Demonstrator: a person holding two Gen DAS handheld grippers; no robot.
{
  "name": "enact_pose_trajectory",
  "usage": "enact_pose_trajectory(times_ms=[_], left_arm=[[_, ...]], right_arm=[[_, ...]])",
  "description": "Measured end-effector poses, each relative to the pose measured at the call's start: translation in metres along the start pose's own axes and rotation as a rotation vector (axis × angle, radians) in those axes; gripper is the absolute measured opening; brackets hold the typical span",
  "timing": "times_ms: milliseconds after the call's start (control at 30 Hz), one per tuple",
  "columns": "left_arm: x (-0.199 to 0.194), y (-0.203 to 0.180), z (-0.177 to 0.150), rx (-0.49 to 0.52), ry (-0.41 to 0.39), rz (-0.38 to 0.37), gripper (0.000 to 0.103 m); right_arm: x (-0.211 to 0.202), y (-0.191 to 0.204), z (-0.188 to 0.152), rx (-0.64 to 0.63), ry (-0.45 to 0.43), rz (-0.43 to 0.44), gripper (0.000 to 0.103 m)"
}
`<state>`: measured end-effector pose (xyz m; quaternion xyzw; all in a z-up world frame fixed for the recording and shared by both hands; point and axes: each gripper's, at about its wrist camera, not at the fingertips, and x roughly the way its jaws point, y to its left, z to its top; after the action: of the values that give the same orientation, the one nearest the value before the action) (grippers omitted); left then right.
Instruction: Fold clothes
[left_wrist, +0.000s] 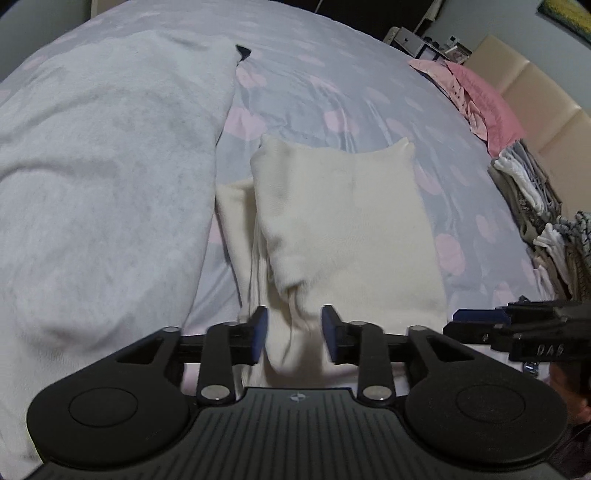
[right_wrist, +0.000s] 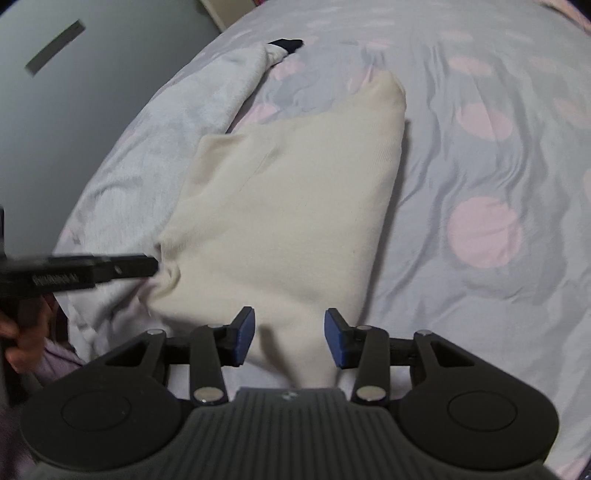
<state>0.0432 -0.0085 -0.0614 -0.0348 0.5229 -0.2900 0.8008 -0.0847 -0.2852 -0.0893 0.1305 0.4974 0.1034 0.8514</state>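
A cream garment (left_wrist: 343, 229) lies folded on the bed, its near end bunched toward me. In the right wrist view the same cream garment (right_wrist: 288, 192) runs away to a far corner. My left gripper (left_wrist: 293, 332) hovers at the garment's near edge, jaws apart, a ridge of cream cloth lying between the blue pads without being pressed. My right gripper (right_wrist: 290, 338) stands the same way over the near right corner, open, cloth under and between its pads. The right gripper's tip (left_wrist: 480, 321) shows at the right edge. The left gripper (right_wrist: 125, 267) reaches in from the left, blurred.
A pale grey fleece blanket (left_wrist: 103, 184) lies left of the garment, touching it. The bedsheet (right_wrist: 480, 184) is grey with pink dots. A pink pillow (left_wrist: 487, 107), a beige headboard (left_wrist: 535, 103) and stacks of folded clothes (left_wrist: 524, 192) line the right side. A hand (right_wrist: 22, 332) holds the left gripper.
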Motion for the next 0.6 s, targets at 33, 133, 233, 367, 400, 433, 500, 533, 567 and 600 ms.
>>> enact_pose_trajectory(times_ms=[33, 133, 233, 367, 400, 433, 500, 533, 567, 600], left_arm=[[0.0, 0.0, -0.002, -0.008, 0.007, -0.011, 0.038], [0.003, 0.0, -0.006, -0.025, 0.022, -0.042, 0.043], [0.008, -0.002, -0.007, -0.028, 0.037, -0.035, 0.044], [0.014, -0.002, -0.006, -0.043, 0.06, -0.03, 0.043], [0.017, -0.002, -0.006, -0.05, 0.07, -0.028, 0.043], [0.019, -0.001, -0.006, -0.059, 0.079, -0.027, 0.039], [0.021, 0.001, -0.007, -0.065, 0.094, -0.026, 0.035], [0.021, 0.001, -0.008, -0.063, 0.095, -0.02, 0.031], [0.021, 0.002, -0.009, -0.058, 0.091, -0.009, 0.021], [0.02, 0.002, -0.01, -0.054, 0.088, 0.001, 0.015]], right_arm=[[-0.003, 0.002, -0.006, -0.024, -0.004, -0.01, 0.049], [-0.006, 0.011, -0.025, -0.097, -0.004, -0.044, 0.052], [0.006, 0.019, -0.04, -0.158, 0.017, -0.077, 0.054], [0.018, 0.022, -0.052, -0.218, 0.006, -0.124, 0.054], [0.02, 0.022, -0.052, -0.228, -0.006, -0.138, 0.054], [0.022, 0.022, -0.052, -0.238, -0.016, -0.151, 0.053], [0.025, 0.021, -0.05, -0.239, -0.018, -0.165, 0.052], [0.028, 0.021, -0.05, -0.238, -0.011, -0.168, 0.051], [0.029, 0.021, -0.05, -0.239, -0.006, -0.172, 0.049], [0.03, 0.021, -0.05, -0.241, -0.003, -0.178, 0.042]])
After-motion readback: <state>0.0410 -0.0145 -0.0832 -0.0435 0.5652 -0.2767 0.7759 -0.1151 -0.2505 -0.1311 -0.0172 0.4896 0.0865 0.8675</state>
